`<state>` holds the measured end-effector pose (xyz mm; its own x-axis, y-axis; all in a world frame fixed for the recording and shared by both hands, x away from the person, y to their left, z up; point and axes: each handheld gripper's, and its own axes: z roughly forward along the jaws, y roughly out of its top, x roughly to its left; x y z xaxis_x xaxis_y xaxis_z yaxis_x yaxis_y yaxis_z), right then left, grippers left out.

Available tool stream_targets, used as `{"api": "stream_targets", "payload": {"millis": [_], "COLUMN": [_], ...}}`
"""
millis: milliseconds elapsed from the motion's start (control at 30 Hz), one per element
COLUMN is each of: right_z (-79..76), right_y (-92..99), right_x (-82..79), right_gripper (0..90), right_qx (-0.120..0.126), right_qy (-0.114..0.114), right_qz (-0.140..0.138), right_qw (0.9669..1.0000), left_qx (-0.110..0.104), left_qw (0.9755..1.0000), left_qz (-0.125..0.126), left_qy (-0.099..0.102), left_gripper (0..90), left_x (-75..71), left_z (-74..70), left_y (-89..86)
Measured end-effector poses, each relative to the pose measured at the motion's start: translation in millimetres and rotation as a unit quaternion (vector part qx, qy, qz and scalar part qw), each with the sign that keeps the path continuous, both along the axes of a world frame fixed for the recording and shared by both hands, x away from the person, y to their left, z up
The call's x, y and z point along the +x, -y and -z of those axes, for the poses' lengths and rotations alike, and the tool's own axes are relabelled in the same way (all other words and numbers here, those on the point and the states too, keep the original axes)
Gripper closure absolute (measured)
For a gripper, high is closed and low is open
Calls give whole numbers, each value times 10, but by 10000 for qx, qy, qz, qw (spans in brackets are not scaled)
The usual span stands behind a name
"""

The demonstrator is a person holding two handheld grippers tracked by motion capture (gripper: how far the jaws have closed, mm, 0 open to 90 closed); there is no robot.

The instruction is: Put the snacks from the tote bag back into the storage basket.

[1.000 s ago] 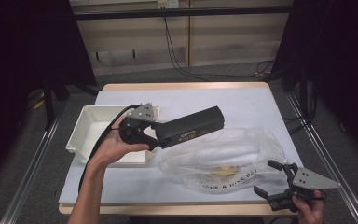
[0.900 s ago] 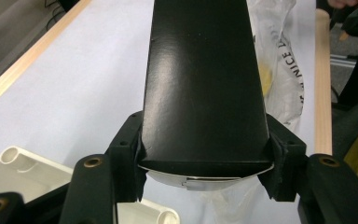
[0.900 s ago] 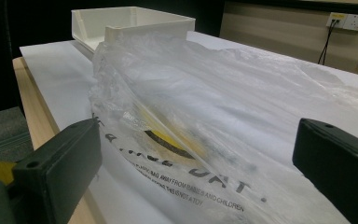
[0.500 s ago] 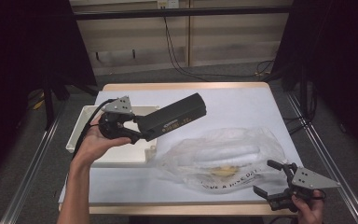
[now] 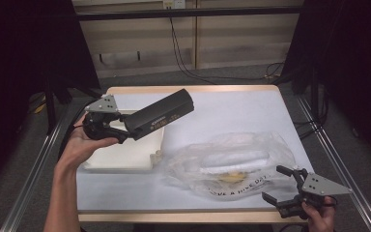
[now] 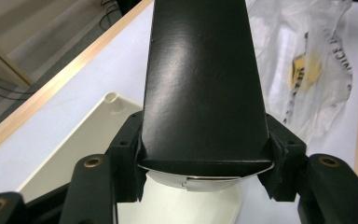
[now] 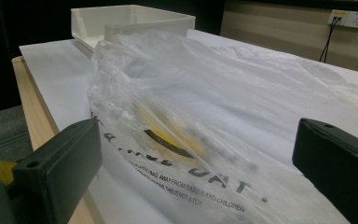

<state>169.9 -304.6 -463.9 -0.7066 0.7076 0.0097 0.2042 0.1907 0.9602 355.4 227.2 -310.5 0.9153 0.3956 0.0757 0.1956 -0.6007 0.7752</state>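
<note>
A long black box (image 5: 162,113) is held by one end in my left gripper (image 5: 124,130), whose jaws press on its two sides. It hangs tilted above the white tray (image 5: 125,154) at the table's left. In the left gripper view the box (image 6: 203,79) rises between the jaws of the left gripper (image 6: 205,161), with the tray (image 6: 74,149) below. A crumpled clear plastic bag (image 5: 232,162) with printed lettering lies right of the tray. My right gripper (image 5: 281,186) stands open at the front right, near the bag's edge. In its own view the right gripper (image 7: 196,172) has the bag (image 7: 214,107) lying ahead of its spread jaws.
White paper covers the table (image 5: 232,106), which has a wooden front edge (image 5: 174,216). The tray (image 7: 130,18) shows beyond the bag in the right gripper view. Metal rails run along both sides, and cables lie on the floor behind.
My left hand has carried the black box to the left and slightly up, from beside the bag to above the tray. The right gripper has stayed where it was.
</note>
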Motion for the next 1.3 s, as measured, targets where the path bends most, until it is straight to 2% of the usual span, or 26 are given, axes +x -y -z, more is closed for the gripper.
{"api": "stream_targets", "payload": {"millis": [200, 300, 500, 667, 700, 833, 1000, 1067, 1200, 1300], "right_z": [2, 1, 4, 5, 4, 5, 1, 1, 4, 3], "right_y": [-8, -7, -13, -15, -13, -13, -13, -15, -20, -17], "right_x": [9, 4, 14, 18, 16, 18, 22, 25, 26, 26], "right_gripper": [8, 8, 8, 8, 8, 8, 9, 9, 8, 9], "right_qx": [5, 9, -5, -7, -1, -5, -11, -25, -22, -12], "right_qy": [0, -13, 11, 18, 10, 16, 1, 20, 3, 12], "right_qz": [-37, -23, -8, -3, -6, -5, -49, -46, -55, -46], "right_qw": [10000, 10000, 10000, 10000, 10000, 10000, 10000, 10000, 10000, 10000], "left_qx": [73, -56, 246, 61, 83, 215, 167, 238, 168, 254], "left_qw": [10000, 9999, 9996, 9996, 9995, 9991, 9991, 9988, 9982, 9979], "left_qz": [-26, -131, -152, -258, -280, -290, -299, -319, -409, -428], "left_qy": [20, -37, -67, -129, -124, -205, -239, -287, -415, -413], "left_gripper": [428, 428, 428, 429, 429, 428, 429, 428, 429, 429], "left_x": [1, -1, 20, 72, 81, 96, 131, 155, 185, 185], "left_z": [-11, 5, 36, 86, 100, 135, 180, 230, 316, 359], "left_y": [-194, -269, -363, -495, -514, -552, -602, -622, -661, -686]}}
